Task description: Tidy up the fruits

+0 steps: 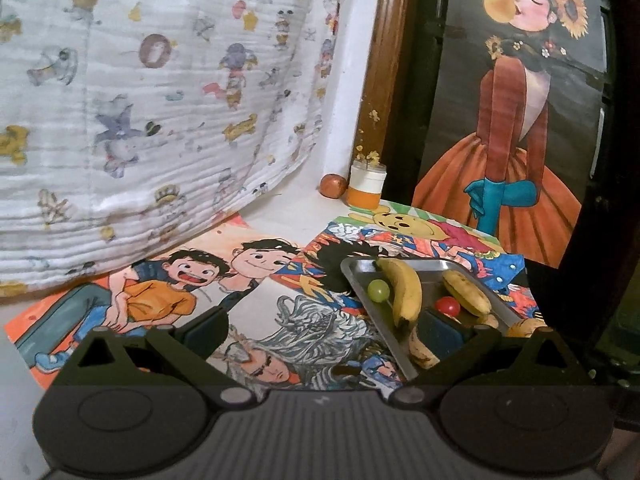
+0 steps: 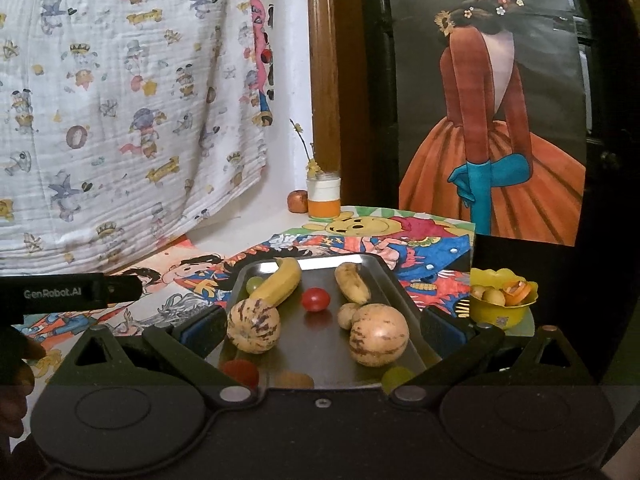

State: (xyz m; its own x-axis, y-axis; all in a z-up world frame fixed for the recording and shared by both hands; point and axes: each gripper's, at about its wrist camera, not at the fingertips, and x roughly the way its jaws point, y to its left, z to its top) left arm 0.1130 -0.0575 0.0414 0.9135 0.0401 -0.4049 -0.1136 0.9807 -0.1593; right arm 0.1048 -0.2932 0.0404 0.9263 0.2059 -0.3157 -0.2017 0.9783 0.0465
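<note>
- The right gripper is hovering over the near end of the metal tray, its jaws standing wide apart and gripping nothing.
- Two striped melons are sitting on the tray between the blue fingertips, one near each.
- A long banana, a shorter spotted banana, a red tomato and a green grape are lying farther back on the same tray.
- A yellow bowl holding small fruits is standing just right of the tray.
- The left gripper is hanging over the cartoon drawings, left of the tray, its jaws also spread open and empty.
- A jar and a reddish fruit are sitting by the back wall.
</note>
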